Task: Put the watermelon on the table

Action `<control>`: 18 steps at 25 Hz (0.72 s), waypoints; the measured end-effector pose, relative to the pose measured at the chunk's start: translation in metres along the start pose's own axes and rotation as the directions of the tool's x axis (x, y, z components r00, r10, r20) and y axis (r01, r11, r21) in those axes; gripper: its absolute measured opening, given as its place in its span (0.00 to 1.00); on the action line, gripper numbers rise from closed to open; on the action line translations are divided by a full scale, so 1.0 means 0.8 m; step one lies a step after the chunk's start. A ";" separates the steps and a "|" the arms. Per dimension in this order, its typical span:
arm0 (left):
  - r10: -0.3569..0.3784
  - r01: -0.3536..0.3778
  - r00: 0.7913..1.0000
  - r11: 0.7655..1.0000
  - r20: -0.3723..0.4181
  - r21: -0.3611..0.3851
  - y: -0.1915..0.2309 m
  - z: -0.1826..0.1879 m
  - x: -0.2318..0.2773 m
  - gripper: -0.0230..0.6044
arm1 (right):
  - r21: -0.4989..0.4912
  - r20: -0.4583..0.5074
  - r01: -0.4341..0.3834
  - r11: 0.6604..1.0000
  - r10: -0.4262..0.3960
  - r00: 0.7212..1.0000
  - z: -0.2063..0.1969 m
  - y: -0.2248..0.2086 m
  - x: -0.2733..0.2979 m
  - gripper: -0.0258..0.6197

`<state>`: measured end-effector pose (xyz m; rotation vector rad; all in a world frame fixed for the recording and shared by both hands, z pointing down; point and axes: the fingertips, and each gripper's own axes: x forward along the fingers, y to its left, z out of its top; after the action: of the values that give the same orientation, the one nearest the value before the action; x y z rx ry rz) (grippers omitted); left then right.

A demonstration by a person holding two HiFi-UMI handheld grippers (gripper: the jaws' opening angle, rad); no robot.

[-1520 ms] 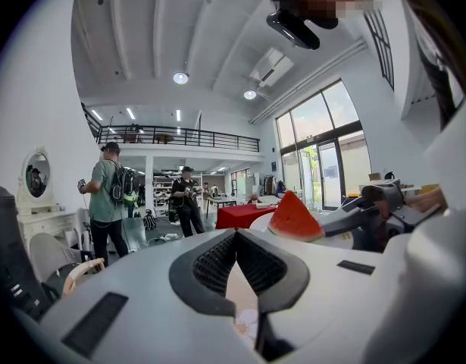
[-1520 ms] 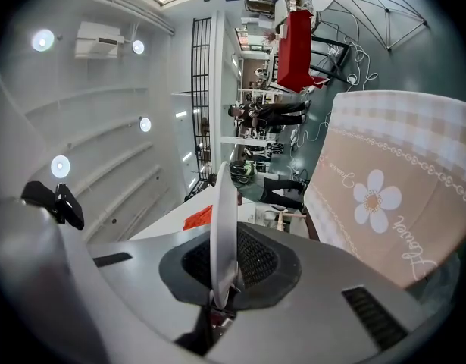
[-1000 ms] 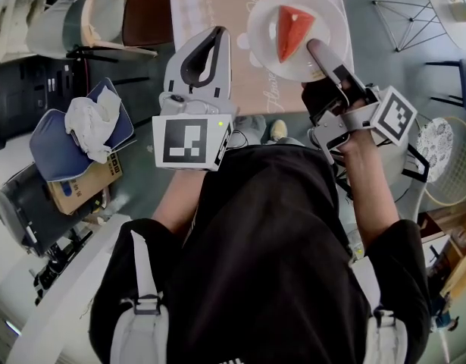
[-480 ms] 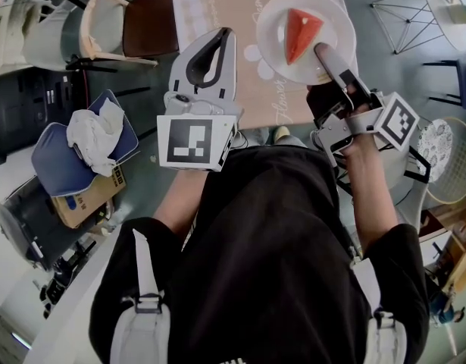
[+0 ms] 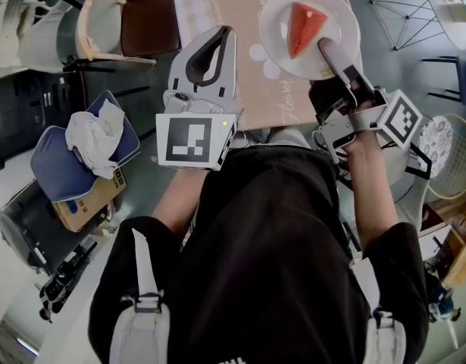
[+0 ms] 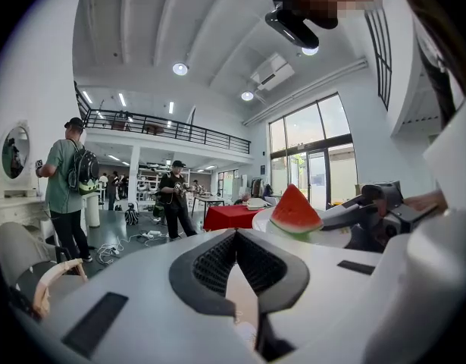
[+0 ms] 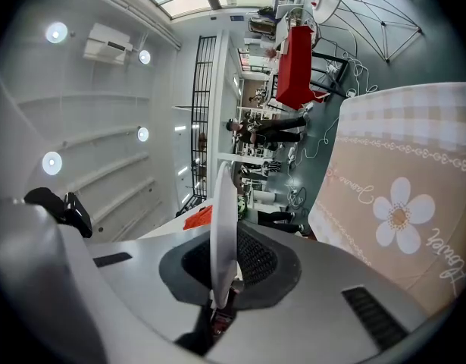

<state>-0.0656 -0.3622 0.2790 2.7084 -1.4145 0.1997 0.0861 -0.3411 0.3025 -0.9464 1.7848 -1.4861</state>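
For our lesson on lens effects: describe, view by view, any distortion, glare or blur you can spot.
Head view: evenly lit and sharp, the watermelon crisp on its plate. Left gripper view: strong fisheye, black corners, ceiling lights glaring, windows washed out. Right gripper view: same fisheye, scene lying sideways, the plate's rim close to the lens slightly soft.

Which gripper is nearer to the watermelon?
Right. The right gripper clamps the plate at its rim, just beside the watermelon. The left gripper is off to the plate's left in the head view, touching neither.
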 end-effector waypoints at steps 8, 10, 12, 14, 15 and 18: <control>0.000 0.001 1.000 1.000 0.005 -0.012 0.014 0.001 0.001 0.06 | -0.002 -0.005 -0.006 1.000 0.006 1.000 -0.005 0.003 0.014 0.07; -0.003 0.002 1.000 1.000 -0.001 -0.008 0.013 -0.002 0.001 0.06 | -0.003 -0.007 -0.006 1.000 0.006 1.000 -0.005 0.002 0.014 0.07; -0.003 0.003 1.000 1.000 -0.001 -0.010 0.013 -0.003 0.003 0.06 | -0.001 -0.004 -0.006 1.000 0.006 1.000 -0.004 0.000 0.012 0.07; -0.004 0.004 1.000 1.000 -0.006 -0.012 0.011 -0.005 0.005 0.06 | -0.002 -0.003 -0.005 1.000 0.005 1.000 0.000 -0.001 0.011 0.07; -0.005 0.005 1.000 1.000 -0.008 -0.010 0.010 -0.005 0.007 0.05 | -0.003 -0.003 -0.004 1.000 0.004 1.000 0.002 -0.002 0.011 0.07; -0.004 0.004 1.000 1.000 -0.022 -0.011 0.009 -0.008 0.012 0.06 | 0.004 -0.003 0.003 1.000 -0.003 1.000 0.006 -0.008 0.010 0.07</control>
<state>-0.0665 -0.3735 0.2870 2.6916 -1.4006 0.2203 0.0868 -0.3511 0.3076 -0.9453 1.7828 -1.4928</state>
